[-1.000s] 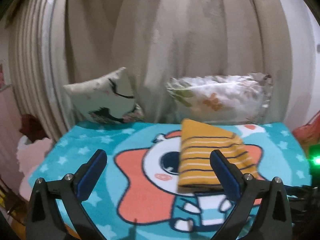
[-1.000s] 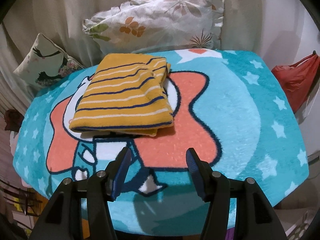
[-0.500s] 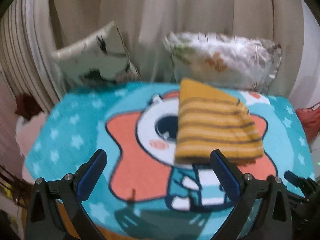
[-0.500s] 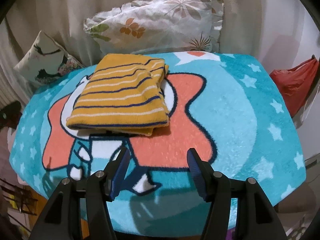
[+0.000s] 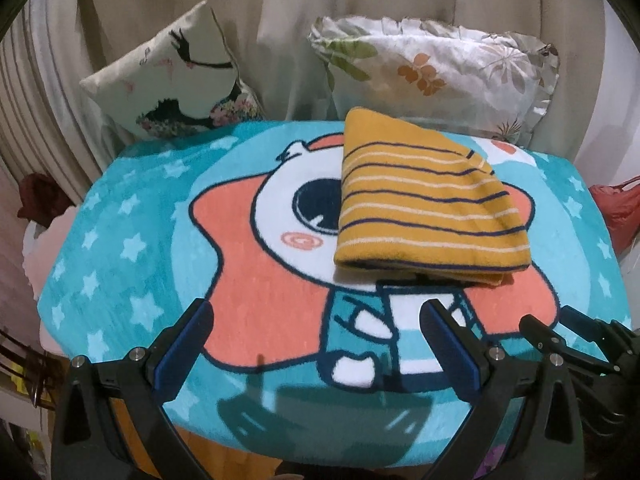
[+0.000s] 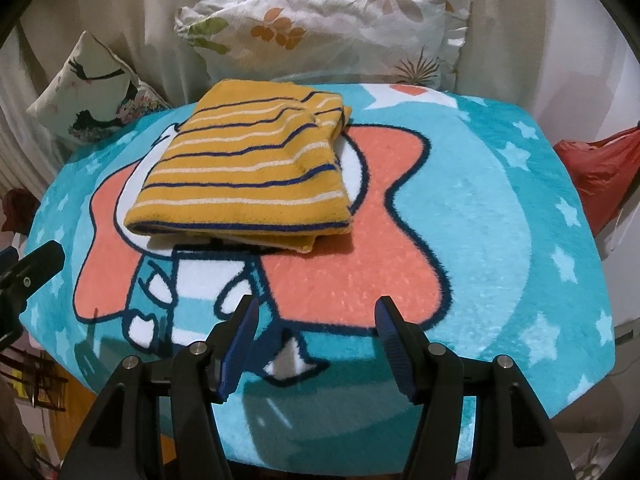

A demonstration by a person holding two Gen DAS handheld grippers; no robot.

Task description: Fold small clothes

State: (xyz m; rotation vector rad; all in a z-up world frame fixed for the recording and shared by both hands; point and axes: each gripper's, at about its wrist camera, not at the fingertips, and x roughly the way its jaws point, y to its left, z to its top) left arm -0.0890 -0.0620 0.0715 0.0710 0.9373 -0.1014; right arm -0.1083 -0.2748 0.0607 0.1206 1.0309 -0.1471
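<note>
A folded mustard-yellow garment with navy and white stripes [image 5: 428,208] lies on a teal cartoon blanket [image 5: 132,240], right of centre toward the back; it also shows in the right wrist view [image 6: 244,172]. My left gripper [image 5: 316,340] is open and empty above the blanket's front edge, short of the garment. My right gripper [image 6: 316,344] is open and empty, also near the front edge, in front of the garment. The right gripper's body [image 5: 580,348] shows at the left view's lower right.
Two pillows stand at the back against a curtain: a bird-print one [image 5: 176,84] on the left and a floral one [image 5: 436,72] on the right. A red bag [image 6: 596,176] hangs off the right side. The blanket [image 6: 500,220] ends at a front edge below the grippers.
The left gripper's view has tilted down and pulled back, so more of the blanket shows. The right gripper has drawn back slightly. The garment has not moved.
</note>
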